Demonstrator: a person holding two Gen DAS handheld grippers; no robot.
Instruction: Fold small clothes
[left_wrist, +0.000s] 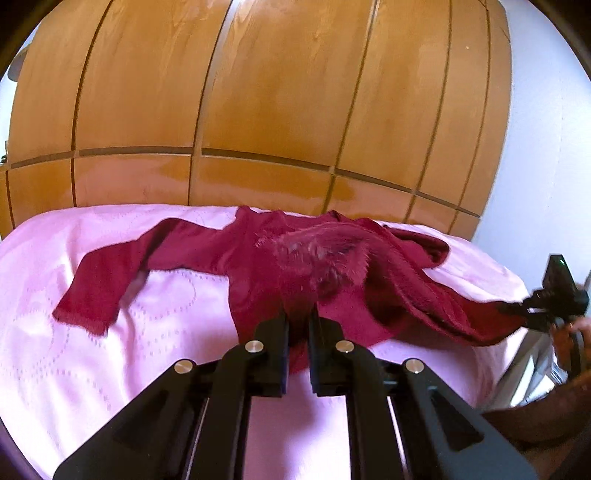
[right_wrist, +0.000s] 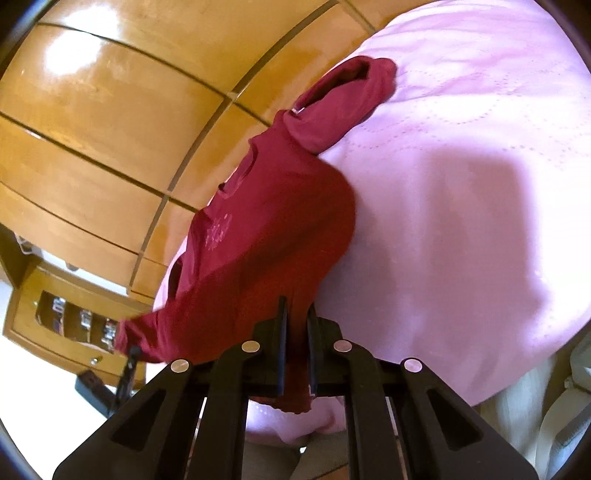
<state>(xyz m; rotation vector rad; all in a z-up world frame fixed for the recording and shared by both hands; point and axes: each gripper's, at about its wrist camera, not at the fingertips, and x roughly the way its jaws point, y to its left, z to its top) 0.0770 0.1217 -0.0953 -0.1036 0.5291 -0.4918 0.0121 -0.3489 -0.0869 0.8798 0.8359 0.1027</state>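
Shirt (left_wrist: 255, 258) stretched sideways across bed (left_wrist: 92, 369) between both hand-held grippers.

A bed (left_wrist: 74, 369) with a pink cover stitched in dotted curving lines carries the only thing on it, a dark red top (left_wrist: 251, 258). In the left wrist view the top lies crumpled across the far half of the bed, one sleeve (left_wrist: 107, 280) stretched flat to the left, its cuff resting on the cover. The right side of the top is drawn past the bed's right edge. In the right wrist view the bed (right_wrist: 461, 221) shows a broad bare stretch in shadow, and the top (right_wrist: 266, 229) lies along its edge next to the wooden panels (right_wrist: 110, 129).
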